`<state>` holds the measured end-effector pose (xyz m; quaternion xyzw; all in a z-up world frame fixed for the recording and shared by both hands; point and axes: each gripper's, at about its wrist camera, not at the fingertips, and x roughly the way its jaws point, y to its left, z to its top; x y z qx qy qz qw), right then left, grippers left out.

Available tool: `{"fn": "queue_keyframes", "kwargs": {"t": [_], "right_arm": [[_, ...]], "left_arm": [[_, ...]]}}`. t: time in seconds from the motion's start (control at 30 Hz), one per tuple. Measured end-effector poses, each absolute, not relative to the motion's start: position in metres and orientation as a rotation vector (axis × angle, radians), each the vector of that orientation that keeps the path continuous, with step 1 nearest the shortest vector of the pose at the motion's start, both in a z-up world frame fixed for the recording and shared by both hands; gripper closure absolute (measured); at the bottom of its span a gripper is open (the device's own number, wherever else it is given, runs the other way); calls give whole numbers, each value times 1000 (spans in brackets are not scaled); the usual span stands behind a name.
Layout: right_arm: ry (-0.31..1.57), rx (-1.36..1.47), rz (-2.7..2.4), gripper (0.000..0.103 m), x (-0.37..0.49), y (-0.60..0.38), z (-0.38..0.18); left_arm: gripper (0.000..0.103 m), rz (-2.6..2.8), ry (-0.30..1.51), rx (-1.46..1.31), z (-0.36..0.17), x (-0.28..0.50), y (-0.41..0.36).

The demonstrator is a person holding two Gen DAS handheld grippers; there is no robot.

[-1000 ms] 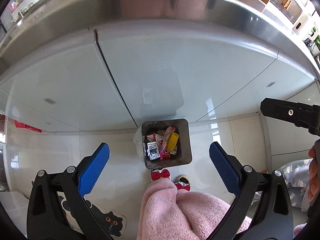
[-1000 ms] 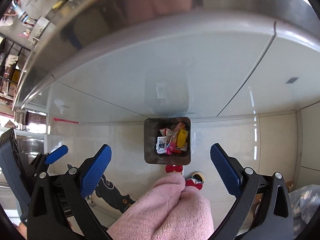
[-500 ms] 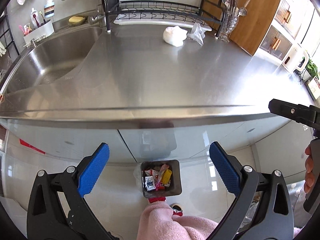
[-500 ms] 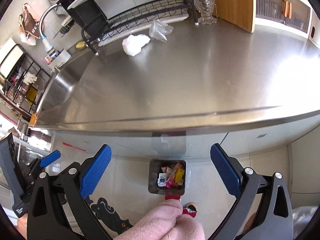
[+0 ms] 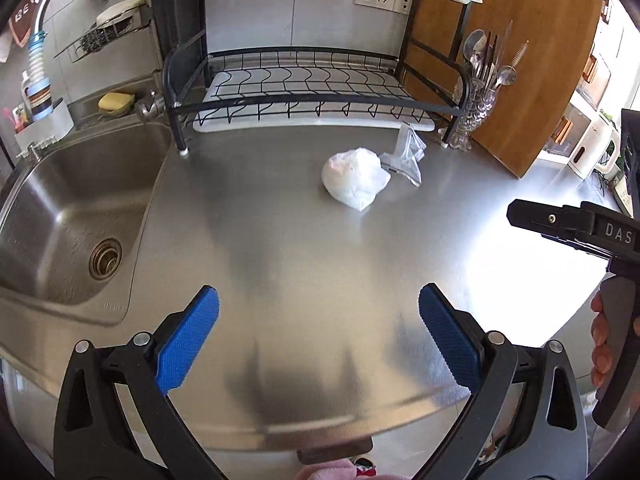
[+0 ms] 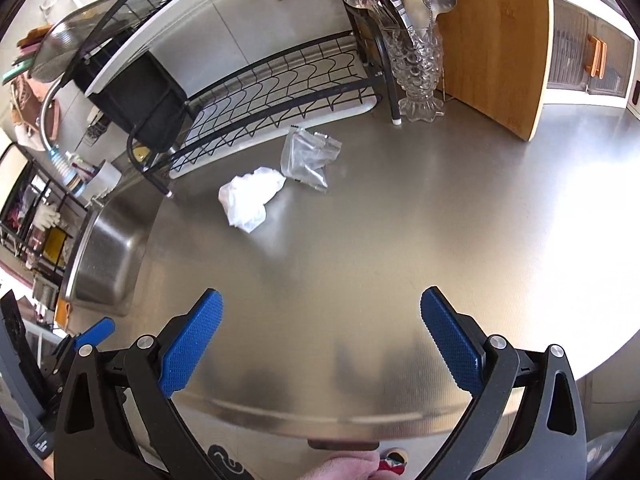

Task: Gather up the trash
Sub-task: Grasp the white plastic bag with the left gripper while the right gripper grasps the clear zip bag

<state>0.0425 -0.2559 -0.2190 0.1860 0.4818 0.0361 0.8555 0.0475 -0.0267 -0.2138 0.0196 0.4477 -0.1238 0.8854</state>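
A crumpled white tissue point(image 5: 355, 178) lies on the steel counter point(image 5: 304, 264), with a clear plastic wrapper point(image 5: 405, 155) touching it on the right. Both also show in the right wrist view, the tissue point(image 6: 250, 197) and the wrapper point(image 6: 308, 157). My left gripper point(image 5: 319, 339) is open and empty above the counter's front part, well short of the trash. My right gripper point(image 6: 321, 338) is open and empty too, over the front edge. The right gripper's body also shows in the left wrist view at the right edge point(image 5: 576, 228).
A black wire dish rack point(image 5: 312, 88) stands at the back behind the trash. A sink point(image 5: 76, 216) is at the left. A glass holder of cutlery point(image 6: 416, 64) and a wooden board point(image 6: 496, 40) stand at the back right.
Both grippers have risen from looking down at the bin on the floor to looking across the counter. The bin has dropped out of sight below the counter edge. Both stay open.
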Motion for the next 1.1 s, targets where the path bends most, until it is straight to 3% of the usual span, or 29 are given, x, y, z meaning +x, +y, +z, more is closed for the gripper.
{"fn": "queue_keyframes", "kwargs": {"t": [0.33,0.77,0.87,0.93,1.03,1.1], "right_arm": [[1010,446,49,3,132,-257,-234],[1057,442,50,5,209,-244,-269],[1083,447,48,17,216,-246,-281],[1102,445,49,40,217,-246,-288],[1106,432,41,60,216,-248,-292],[1105,427,49,61,213,-250,-292]], "left_arm": [[8,-333,946,93,-238,137,-44],[10,-436,994,132,-272,194,-72],[25,-464,1003,129,-278,200,-76],[38,-487,1016,120,-281,202,-77],[55,-504,1029,126,-285,201,-78],[60,-508,1024,127,-285,199,-78]]}}
